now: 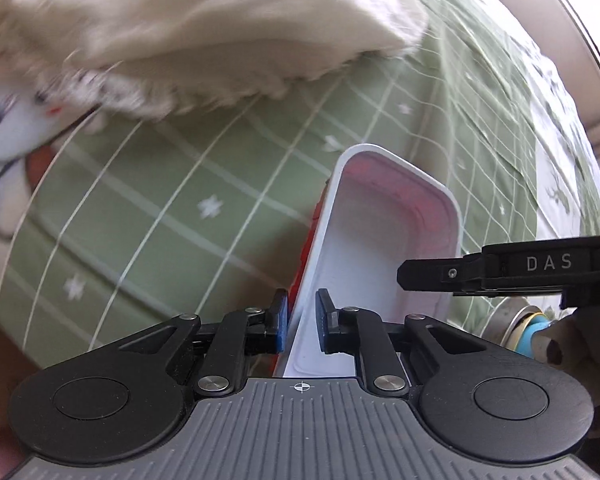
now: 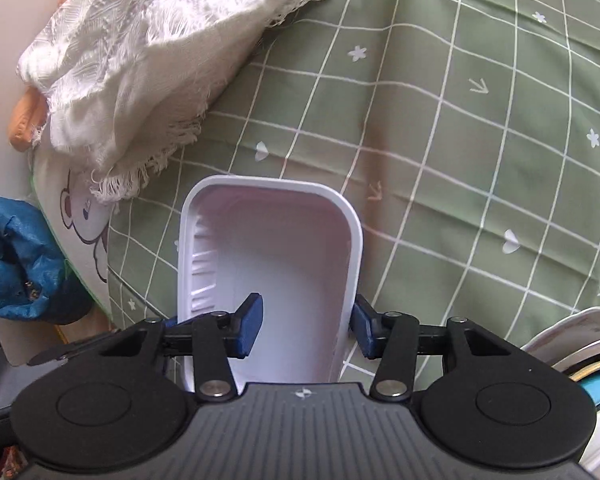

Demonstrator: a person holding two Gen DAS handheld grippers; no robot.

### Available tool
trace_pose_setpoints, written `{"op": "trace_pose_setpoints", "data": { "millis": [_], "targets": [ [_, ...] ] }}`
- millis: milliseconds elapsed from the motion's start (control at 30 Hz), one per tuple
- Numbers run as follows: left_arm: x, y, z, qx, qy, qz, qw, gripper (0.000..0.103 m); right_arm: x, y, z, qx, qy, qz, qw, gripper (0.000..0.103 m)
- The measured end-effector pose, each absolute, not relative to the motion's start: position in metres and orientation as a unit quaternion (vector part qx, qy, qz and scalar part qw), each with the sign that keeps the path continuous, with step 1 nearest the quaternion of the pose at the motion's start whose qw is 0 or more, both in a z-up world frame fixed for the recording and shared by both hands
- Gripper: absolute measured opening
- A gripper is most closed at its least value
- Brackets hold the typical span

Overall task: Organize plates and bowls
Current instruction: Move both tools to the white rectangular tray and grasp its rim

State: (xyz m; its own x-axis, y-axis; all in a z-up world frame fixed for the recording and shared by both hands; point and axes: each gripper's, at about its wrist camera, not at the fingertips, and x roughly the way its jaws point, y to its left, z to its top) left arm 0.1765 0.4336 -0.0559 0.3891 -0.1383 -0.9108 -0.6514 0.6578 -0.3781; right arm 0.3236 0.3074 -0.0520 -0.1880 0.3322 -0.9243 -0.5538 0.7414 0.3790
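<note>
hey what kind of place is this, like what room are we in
Probably a home dining or kitchen table: a green checked tablecloth, a fringed white cloth, a white plastic tray and stacked dishes.

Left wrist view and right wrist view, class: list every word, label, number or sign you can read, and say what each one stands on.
"DAS": white letters on the right gripper, seen in the left wrist view.
The pillow bears a cartoon drawing, no letters.
The white tray shows no print.
Nothing else is readable in either view.
</note>
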Motion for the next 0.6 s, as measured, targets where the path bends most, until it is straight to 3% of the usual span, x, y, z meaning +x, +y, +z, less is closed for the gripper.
{"op": "trace_pose_setpoints", "data": {
  "millis": [200,400,600],
  "targets": [
    [0.172,0.439,-0.072,-0.394,0.518,0.185,0.737,0.014,0.303,0.303,-0.06,-0.085,0.672,0.328,0.659,0.049],
    [0.192,0.43,-0.068,-0.298,0.536,0.208,0.762,0.014,0.298,0.292,-0.078,-0.066,0.661,0.293,0.688,0.048],
    [0.202,0.425,-0.081,-0.312,0.533,0.161,0.769,0.014,0.298,0.282,-0.085,-0.033,0.654,0.299,0.694,0.039]
  ]
}}
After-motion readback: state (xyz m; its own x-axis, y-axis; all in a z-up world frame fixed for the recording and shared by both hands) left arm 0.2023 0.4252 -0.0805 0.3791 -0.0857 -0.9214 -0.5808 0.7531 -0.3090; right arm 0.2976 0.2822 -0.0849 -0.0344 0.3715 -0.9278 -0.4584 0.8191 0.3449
